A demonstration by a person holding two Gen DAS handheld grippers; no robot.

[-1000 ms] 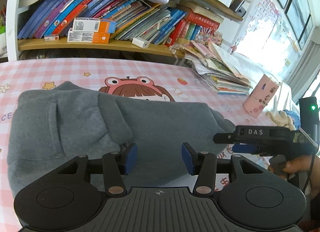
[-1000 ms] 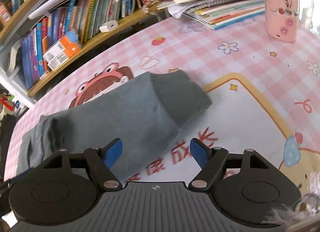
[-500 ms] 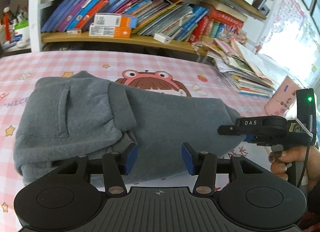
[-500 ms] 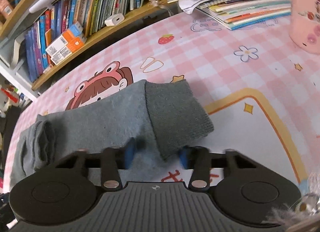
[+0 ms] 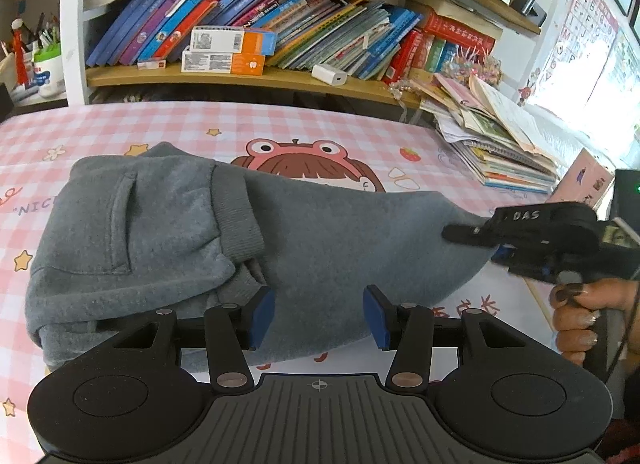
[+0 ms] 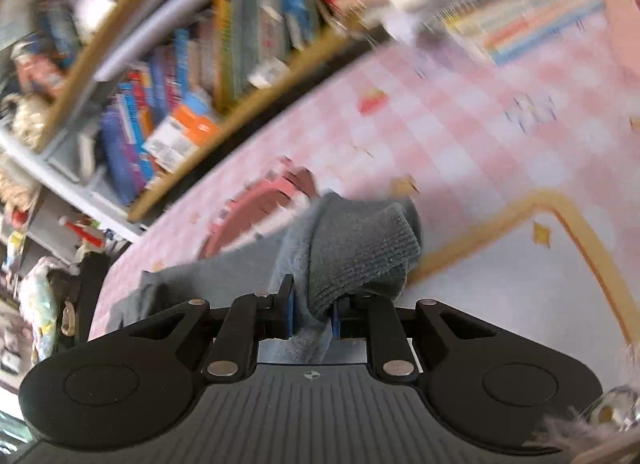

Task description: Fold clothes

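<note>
Right wrist view: grey sweatshirt (image 6: 352, 248) at frame centre on the pink checked table (image 6: 460, 136), its ribbed cuff between the closing pads of the right tool (image 6: 313, 314), which pinch it. Left wrist view: the sweatshirt (image 5: 320, 240) spans mid-frame; left tool (image 5: 318, 318) spread at its near edge, gripping nothing. Bookshelf (image 5: 256, 76) along the top.

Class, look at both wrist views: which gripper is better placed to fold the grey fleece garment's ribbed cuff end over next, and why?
Right. The right gripper is closing on the grey fleece garment's ribbed cuff; the left gripper hangs open, gripping nothing.
</note>
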